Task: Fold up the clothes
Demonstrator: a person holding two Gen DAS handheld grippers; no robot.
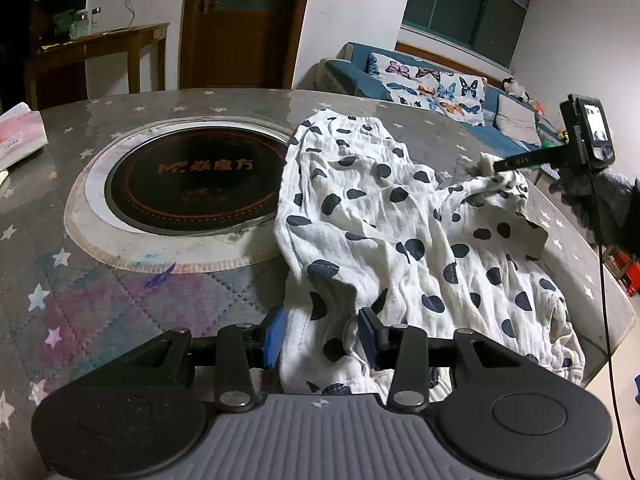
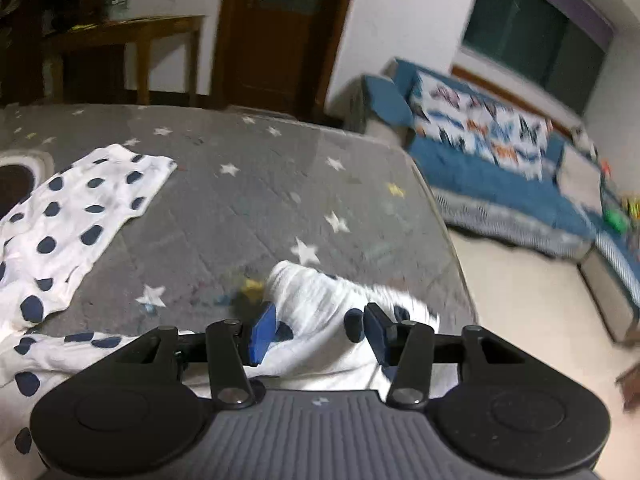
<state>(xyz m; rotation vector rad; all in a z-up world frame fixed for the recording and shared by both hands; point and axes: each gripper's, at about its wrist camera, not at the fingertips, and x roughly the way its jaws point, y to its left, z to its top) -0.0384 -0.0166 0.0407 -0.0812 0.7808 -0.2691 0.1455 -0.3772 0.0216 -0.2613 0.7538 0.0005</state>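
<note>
Both grippers have spotted cloth between their blue pads.

Nearest the camera, the left gripper (image 1: pixel 322 338) sits at the near end of the spotted garment (image 1: pixel 400 232), partly open, with a fold of cloth between its pads; I cannot tell if it is pinched. From there the garment stretches long, away across the starry table (image 1: pixel 120 280), beside the round black cooker plate (image 1: pixel 196 184). The right gripper (image 2: pixel 320 334) is at the garment's far right corner, half open, cloth between its pads, but that view is blurry, so no grip is sure. Each gripper is nearest its own end; next comes a firm pinch on both ends.
</note>
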